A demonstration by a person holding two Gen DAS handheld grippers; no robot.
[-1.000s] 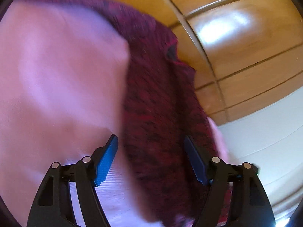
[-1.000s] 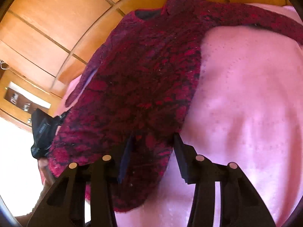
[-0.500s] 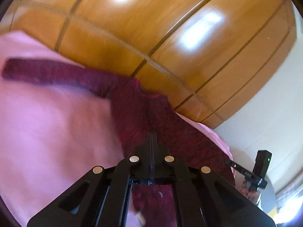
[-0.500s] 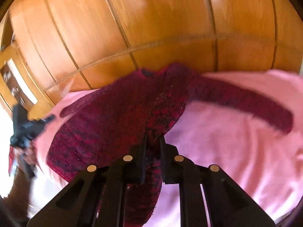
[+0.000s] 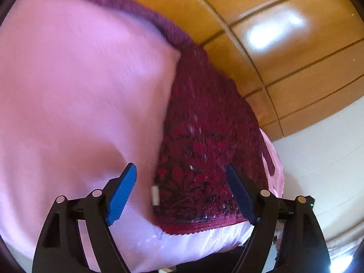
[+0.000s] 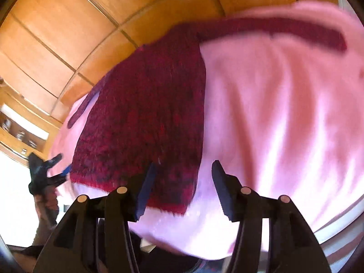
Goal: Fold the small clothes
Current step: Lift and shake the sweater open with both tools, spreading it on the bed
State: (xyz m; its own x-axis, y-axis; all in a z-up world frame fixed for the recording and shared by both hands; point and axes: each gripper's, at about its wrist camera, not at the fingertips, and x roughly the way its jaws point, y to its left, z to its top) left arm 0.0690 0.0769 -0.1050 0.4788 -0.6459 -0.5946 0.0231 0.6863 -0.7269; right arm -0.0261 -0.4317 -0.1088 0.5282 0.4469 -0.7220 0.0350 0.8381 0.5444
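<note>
The left gripper (image 5: 180, 193) is seen with its jaws spread wide and nothing held between them; its blue pads (image 5: 120, 195) hang just above the cloth. Straight ahead of it, between and beyond the fingers, the dark red knitted sweater (image 5: 204, 136) is laid flat on the pink cover (image 5: 79, 91), its ribbed hem (image 5: 200, 225) nearest the tongs and one sleeve (image 5: 118, 2) stretched far out to the upper left. A small white tag (image 5: 155, 195) is spotted at the sweater's near left edge.

The right gripper (image 6: 183, 186) is likewise parted wide and empty. The sweater body sits ahead and to the left of it, the hem corner lying under its left finger; whether contact is made cannot be told through the blur. The other sleeve (image 6: 284, 30) is run out to the upper right. Wooden panelling (image 6: 68, 22) is seen beyond.

The garment appears spread and released, so the laying-out step is judged complete and the folding proper not yet begun. A sleeve is likely to be taken next: a pinch near the cuff is called for, then a carry across the body.
</note>
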